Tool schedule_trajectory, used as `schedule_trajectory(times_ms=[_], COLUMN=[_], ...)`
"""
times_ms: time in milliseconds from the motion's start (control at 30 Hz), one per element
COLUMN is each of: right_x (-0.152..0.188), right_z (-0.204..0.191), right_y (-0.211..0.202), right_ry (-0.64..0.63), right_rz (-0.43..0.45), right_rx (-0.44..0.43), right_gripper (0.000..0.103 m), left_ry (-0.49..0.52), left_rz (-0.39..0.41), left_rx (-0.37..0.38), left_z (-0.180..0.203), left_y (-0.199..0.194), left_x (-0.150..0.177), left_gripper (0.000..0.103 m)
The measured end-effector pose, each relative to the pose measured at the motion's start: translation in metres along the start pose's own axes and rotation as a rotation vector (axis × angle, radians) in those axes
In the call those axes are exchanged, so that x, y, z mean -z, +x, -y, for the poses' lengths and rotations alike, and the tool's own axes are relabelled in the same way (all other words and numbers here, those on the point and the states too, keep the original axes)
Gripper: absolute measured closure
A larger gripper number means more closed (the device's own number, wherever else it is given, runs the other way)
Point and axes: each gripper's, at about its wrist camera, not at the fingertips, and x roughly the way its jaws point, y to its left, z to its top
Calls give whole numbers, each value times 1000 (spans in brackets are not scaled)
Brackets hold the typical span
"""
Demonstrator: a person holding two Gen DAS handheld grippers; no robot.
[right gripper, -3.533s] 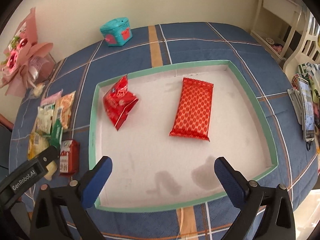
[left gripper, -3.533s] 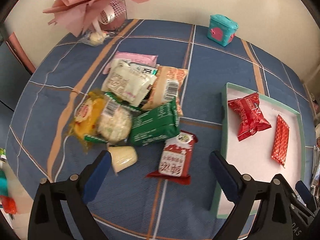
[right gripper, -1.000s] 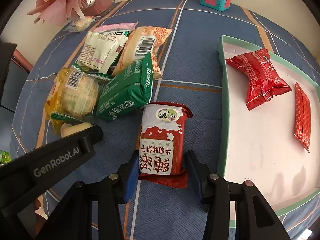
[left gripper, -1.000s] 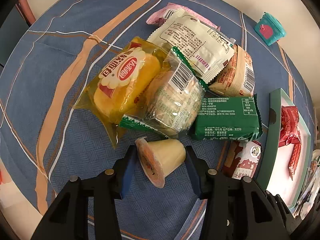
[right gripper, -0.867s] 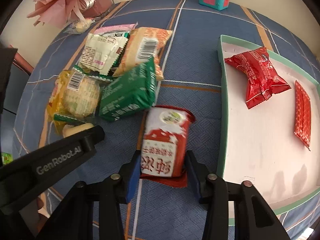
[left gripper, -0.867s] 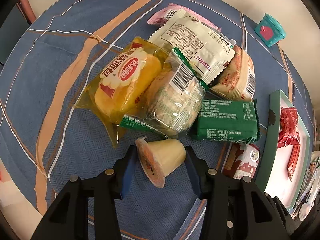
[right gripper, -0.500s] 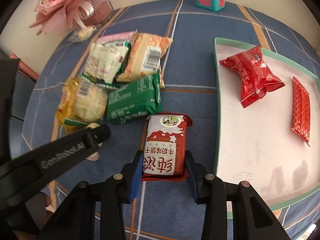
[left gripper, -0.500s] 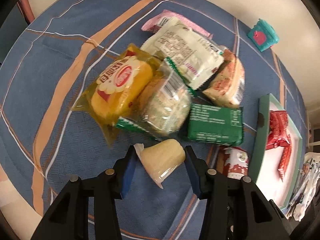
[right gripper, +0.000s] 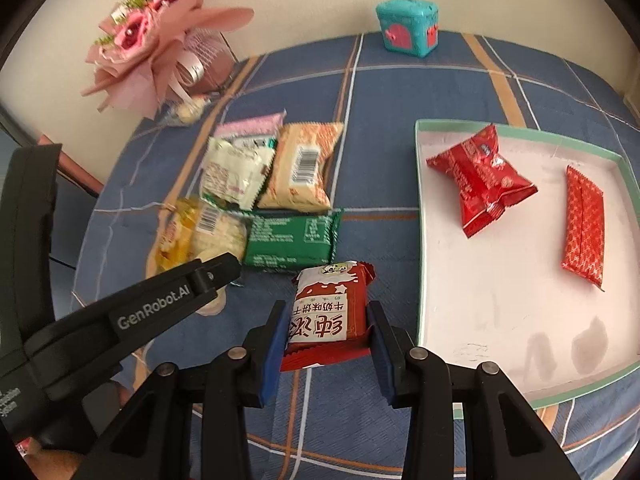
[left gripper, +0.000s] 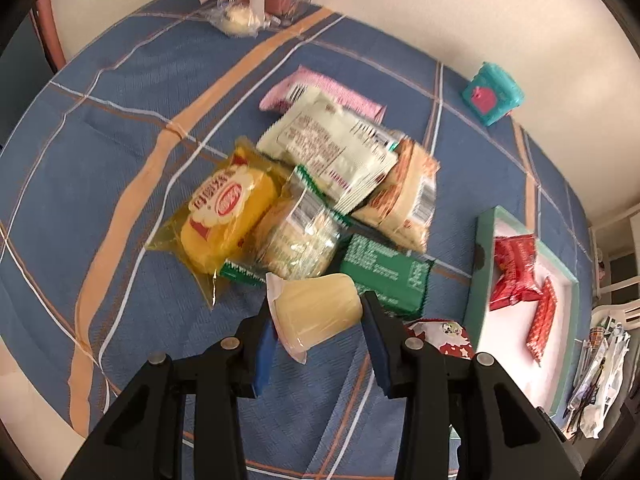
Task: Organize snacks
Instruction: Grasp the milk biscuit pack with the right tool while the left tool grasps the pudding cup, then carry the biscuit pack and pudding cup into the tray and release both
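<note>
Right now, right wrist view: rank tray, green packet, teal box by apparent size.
1. tray, clearly largest.
2. green packet.
3. teal box, though it sits farthest from the camera, so its true size against the packet is unsure.

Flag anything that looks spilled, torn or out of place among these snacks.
Nothing looks spilled or torn. The only untidy part is the heap of packets lying overlapped on the tablecloth beside the tray. The jelly cup sits tilted sideways in the left gripper.
</note>
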Motion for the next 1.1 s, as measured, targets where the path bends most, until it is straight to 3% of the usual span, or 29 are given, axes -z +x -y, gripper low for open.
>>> schedule_trajectory(times_ms=[333,667,900,1100], right_x=[-1,-3,-8,-4], right_z=[-1,26,78,136], right_y=[-34,-32,-44,-58], right_ry=[-9,37,131,271], right_rz=[88,76,89,105], right_rx=[-36,38,96,151], right_gripper=[62,62,62,62], left_ry=[28,52,135,273], left_rz=[105,80,41,7], left_rx=[35,42,50,43], left_z=[9,26,61,108], left_y=[-35,-27,-17,-7], left_x=[3,9,22,46], left_gripper=[61,61,61,61])
